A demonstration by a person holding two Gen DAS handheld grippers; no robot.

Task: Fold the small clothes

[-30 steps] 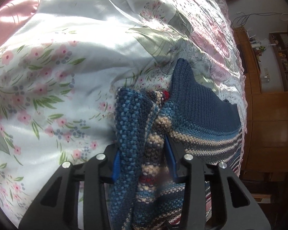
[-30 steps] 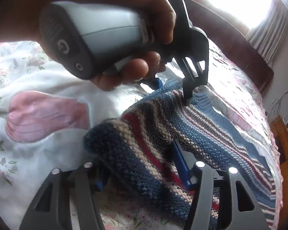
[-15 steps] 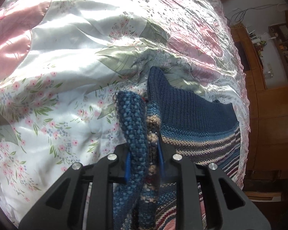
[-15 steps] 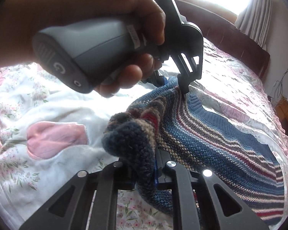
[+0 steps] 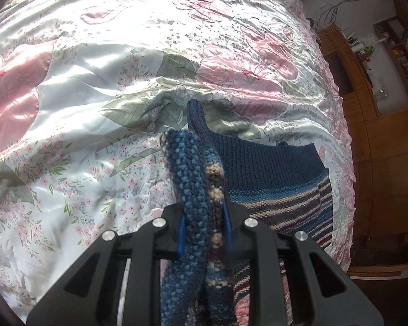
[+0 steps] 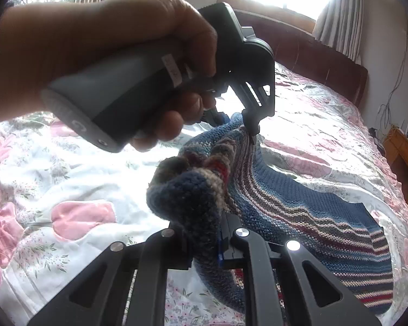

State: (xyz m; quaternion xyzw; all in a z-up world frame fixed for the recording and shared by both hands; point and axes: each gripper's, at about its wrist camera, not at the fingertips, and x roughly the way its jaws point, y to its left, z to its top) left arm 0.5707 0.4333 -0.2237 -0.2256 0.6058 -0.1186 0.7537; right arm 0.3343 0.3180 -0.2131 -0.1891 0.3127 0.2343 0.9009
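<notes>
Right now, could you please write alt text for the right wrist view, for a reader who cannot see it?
The right gripper is shut on a bunched edge of a striped knitted sweater. A hand holds the left gripper, pinching the same sweater farther away, above a floral bedspread.

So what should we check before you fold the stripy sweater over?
1. Left gripper shut on the striped knitted sweater: ok.
2. Right gripper shut on the sweater: ok.
3. Held edge lifted off the floral bedspread: ok.
4. Far end resting on the bedspread: ok.
5. Bedspread beyond the sweater free for landing: ok.
6. Both jaws holding the same edge evenly: cannot tell.
</notes>
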